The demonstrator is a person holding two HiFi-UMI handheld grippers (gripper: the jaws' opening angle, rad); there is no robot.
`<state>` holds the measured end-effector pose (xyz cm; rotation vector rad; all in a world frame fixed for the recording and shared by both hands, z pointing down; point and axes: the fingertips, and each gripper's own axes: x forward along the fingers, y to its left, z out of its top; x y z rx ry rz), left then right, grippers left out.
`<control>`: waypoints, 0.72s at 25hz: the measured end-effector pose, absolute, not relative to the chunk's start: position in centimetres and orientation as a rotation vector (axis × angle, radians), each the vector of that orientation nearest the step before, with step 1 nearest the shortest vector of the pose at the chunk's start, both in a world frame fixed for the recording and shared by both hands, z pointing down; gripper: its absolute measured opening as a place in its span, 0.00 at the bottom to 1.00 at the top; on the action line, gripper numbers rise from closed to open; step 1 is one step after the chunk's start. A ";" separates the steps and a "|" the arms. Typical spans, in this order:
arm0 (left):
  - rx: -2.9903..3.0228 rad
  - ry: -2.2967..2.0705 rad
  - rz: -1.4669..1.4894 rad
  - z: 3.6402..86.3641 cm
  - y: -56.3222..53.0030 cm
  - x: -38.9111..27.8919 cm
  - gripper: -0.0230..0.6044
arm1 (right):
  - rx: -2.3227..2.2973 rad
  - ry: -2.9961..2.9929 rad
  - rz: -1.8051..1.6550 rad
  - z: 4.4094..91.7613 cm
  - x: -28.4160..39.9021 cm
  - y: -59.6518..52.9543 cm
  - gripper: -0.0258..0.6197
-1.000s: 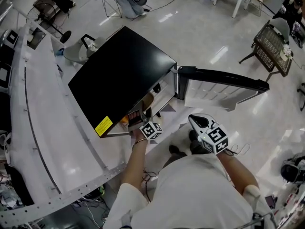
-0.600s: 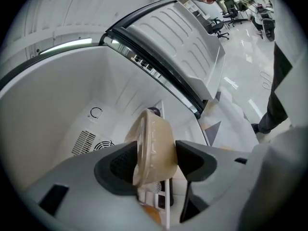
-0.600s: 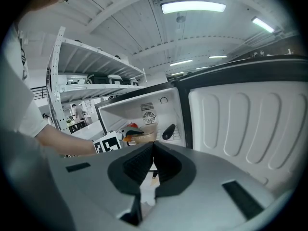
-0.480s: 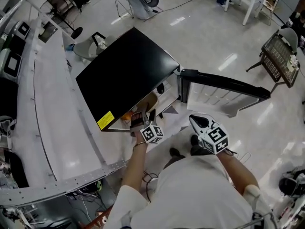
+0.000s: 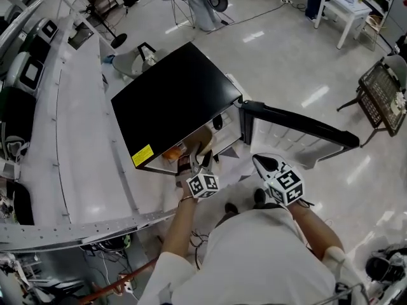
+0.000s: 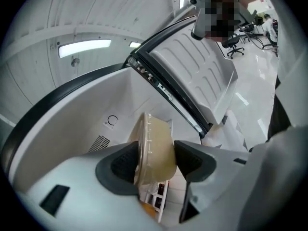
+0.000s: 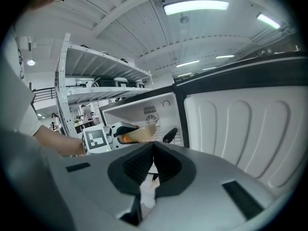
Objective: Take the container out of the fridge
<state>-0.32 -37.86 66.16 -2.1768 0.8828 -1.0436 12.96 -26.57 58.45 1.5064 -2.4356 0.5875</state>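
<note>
A black fridge [image 5: 172, 107] lies open with its door [image 5: 299, 122] swung out to the right. My left gripper [image 5: 194, 161] reaches into the fridge mouth. Its jaws are closing on a tan lidded container [image 6: 154, 148], and both pads touch its sides. In the right gripper view the container [image 7: 139, 134] sits level in the left gripper [image 7: 120, 131] in front of the white fridge interior. My right gripper [image 5: 262, 162] hangs shut in front of the door's white inner panel [image 7: 240, 129], holding nothing.
A long white counter [image 5: 76, 138] runs along the left of the fridge. A white table [image 5: 346, 2] and a wire rack cart [image 5: 388, 88] stand far off on the glossy floor. Metal shelving [image 7: 96, 81] shows behind the fridge.
The head view has drifted, so the fridge sits further right in the frame. My left gripper stays at the fridge mouth around the container. The right gripper has barely moved.
</note>
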 end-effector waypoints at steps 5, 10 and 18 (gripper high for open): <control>-2.223 0.966 -0.986 63.9 -36.1 0.2 0.41 | 1.446 -2.480 0.582 58.4 13.6 -27.0 0.05; -2.259 1.041 -0.969 62.9 -34.8 0.6 0.41 | 1.381 -2.520 0.590 59.0 13.9 -27.5 0.05; -2.352 1.236 -0.891 61.3 -32.6 -0.1 0.41 | 1.236 -2.579 0.540 59.1 13.3 -27.8 0.05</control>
